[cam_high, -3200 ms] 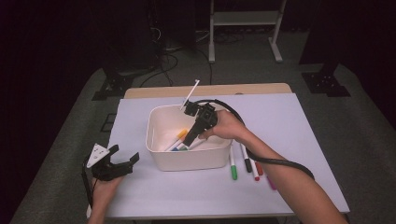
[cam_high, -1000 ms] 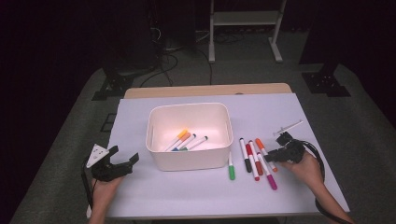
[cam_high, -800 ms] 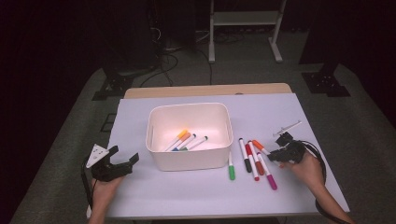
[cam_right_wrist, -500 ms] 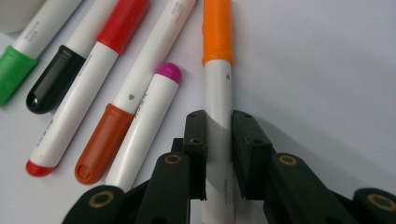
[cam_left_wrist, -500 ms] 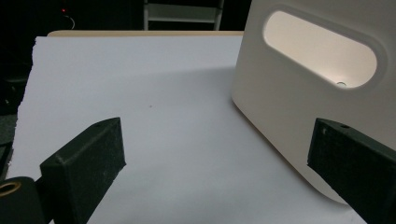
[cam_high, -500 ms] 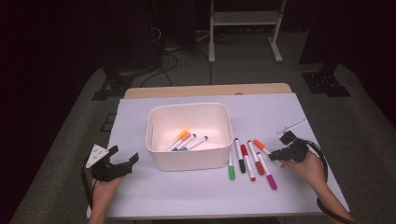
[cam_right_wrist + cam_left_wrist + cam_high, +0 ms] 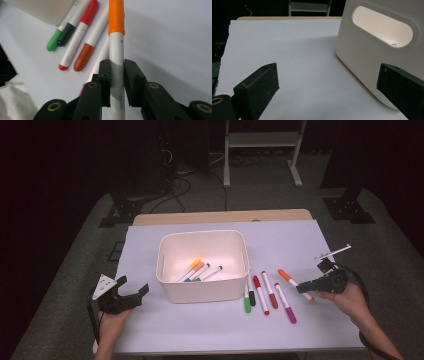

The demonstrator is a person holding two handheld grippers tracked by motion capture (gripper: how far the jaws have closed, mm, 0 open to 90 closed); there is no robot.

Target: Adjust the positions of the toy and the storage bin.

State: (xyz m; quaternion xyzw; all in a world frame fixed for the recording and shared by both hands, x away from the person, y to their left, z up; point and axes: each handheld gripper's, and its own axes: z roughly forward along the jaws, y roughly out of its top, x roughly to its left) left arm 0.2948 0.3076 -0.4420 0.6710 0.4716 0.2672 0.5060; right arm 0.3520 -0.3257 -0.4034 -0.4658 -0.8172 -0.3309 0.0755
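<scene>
My right gripper is shut on the white barrel of an orange-capped marker, held just above the table at the right. In the right gripper view the marker runs up between the two pads, cap away from me. Several other markers lie below it: green, black, red and a brown-red cap. The white bin in the middle holds several markers. My left gripper stands open on the table left of the bin, with nothing between its fingers.
In the left gripper view the bin's wall with its handle slot stands close at the right. A magenta marker lies nearest the table's front edge. A white paper sheet covers the table. A metal stand is on the floor behind.
The right gripper has shut on the orange marker and lifted it a little, drifting right. The markers beside it have shifted slightly. The left gripper has stayed still.
</scene>
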